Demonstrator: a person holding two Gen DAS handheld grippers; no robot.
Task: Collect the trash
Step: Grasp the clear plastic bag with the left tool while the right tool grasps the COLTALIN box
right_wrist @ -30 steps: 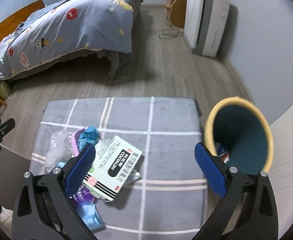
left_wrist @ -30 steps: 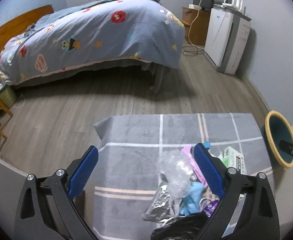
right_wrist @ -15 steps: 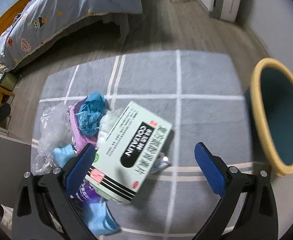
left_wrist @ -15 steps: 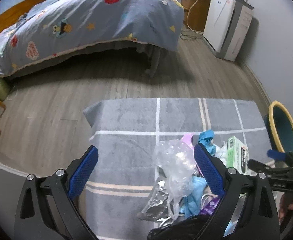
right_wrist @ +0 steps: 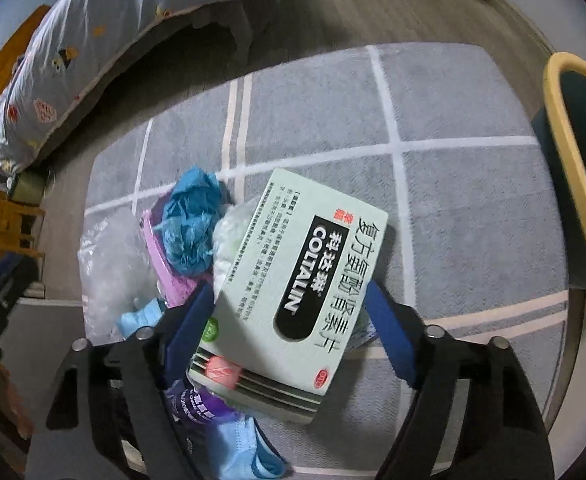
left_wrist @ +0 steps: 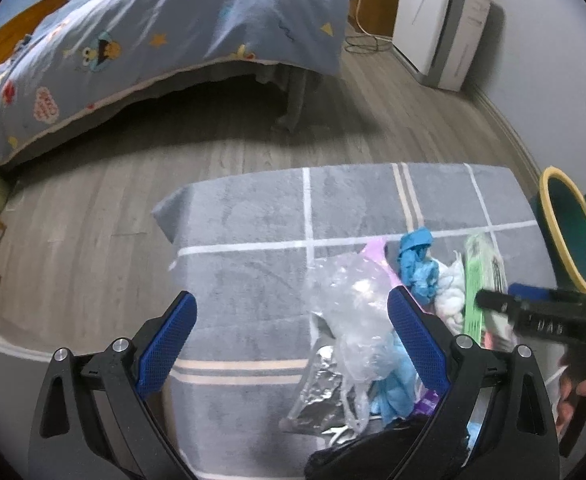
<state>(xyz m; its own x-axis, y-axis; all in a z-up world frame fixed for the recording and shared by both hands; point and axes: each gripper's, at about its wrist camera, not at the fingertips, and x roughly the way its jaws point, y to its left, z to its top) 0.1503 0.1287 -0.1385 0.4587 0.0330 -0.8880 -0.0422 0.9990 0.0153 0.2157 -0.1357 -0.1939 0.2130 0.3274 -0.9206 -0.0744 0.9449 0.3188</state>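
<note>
Cardboard medicine box [right_wrist: 293, 292] between closing right hand-held gripper [right_wrist: 289, 312] pads; left [left_wrist: 289, 336] gapes empty.

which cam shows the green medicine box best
The right wrist view: the green medicine box fills the centre, printed face legible, between the right gripper fingers. The left wrist view shows only its thin edge.

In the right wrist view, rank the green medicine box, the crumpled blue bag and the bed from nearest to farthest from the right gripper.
1. Green medicine box: between the right gripper jaws, which have just been closing.
2. Crumpled blue bag: up and left, beside the box.
3. Bed: top left, beyond the rug.
</note>
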